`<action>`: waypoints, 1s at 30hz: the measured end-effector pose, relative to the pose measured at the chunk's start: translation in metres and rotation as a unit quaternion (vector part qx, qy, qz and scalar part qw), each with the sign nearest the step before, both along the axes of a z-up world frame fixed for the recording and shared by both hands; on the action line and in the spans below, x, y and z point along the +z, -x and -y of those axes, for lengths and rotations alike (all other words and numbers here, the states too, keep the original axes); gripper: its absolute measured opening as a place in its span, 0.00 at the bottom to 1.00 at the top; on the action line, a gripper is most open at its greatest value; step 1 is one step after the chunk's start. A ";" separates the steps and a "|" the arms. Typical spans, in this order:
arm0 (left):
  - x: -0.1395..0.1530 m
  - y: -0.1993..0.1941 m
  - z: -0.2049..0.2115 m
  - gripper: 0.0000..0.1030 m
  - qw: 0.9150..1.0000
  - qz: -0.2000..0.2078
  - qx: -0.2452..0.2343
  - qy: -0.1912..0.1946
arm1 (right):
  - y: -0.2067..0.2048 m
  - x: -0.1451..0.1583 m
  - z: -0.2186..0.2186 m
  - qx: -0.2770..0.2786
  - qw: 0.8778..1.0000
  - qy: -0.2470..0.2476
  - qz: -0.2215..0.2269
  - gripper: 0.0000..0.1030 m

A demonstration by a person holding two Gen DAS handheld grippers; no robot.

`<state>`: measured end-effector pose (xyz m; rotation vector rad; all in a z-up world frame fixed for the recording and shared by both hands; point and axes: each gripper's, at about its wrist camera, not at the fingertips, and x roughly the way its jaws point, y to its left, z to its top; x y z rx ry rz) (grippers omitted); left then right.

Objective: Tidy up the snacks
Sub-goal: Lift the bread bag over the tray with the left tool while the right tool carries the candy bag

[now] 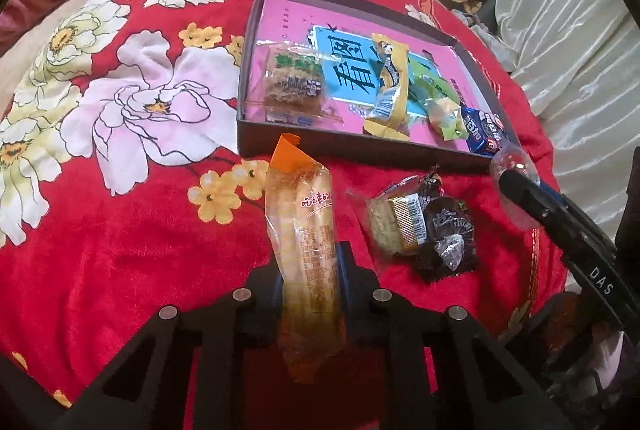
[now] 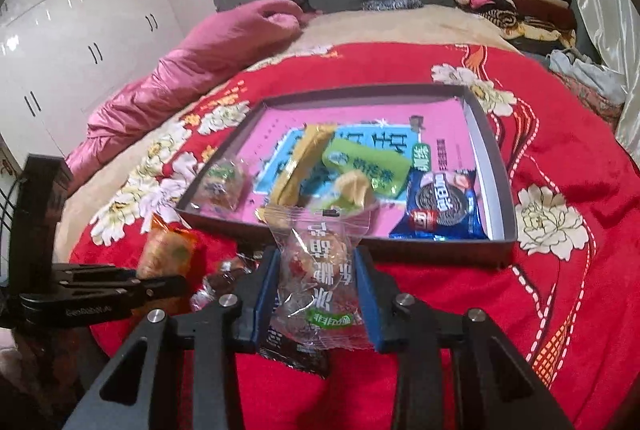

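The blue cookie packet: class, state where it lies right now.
The blue cookie packet lies inside the shallow box, at its near right corner in the right wrist view, beside the green packet.

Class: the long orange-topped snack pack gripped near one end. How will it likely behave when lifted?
The snack pack probably stays fairly straight, since stick-shaped contents show through. Its glossy film may slip in the left hand-held gripper. The contents look brittle, so squeezing could crack them.
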<state>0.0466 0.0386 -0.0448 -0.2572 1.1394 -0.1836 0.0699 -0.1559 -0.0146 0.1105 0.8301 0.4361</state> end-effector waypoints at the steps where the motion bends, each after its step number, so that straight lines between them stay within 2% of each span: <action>1: 0.002 0.001 0.000 0.23 1.000 0.003 0.001 0.002 | 0.000 0.000 0.000 0.001 1.000 -0.003 0.000 0.37; 13: 0.039 -0.001 -0.013 0.23 0.998 0.049 0.015 0.020 | 0.002 0.011 0.003 0.001 0.999 -0.018 0.027 0.37; 30: 0.053 -0.020 -0.001 0.23 0.997 0.073 0.008 0.024 | -0.005 0.018 0.017 -0.022 0.997 -0.042 0.057 0.37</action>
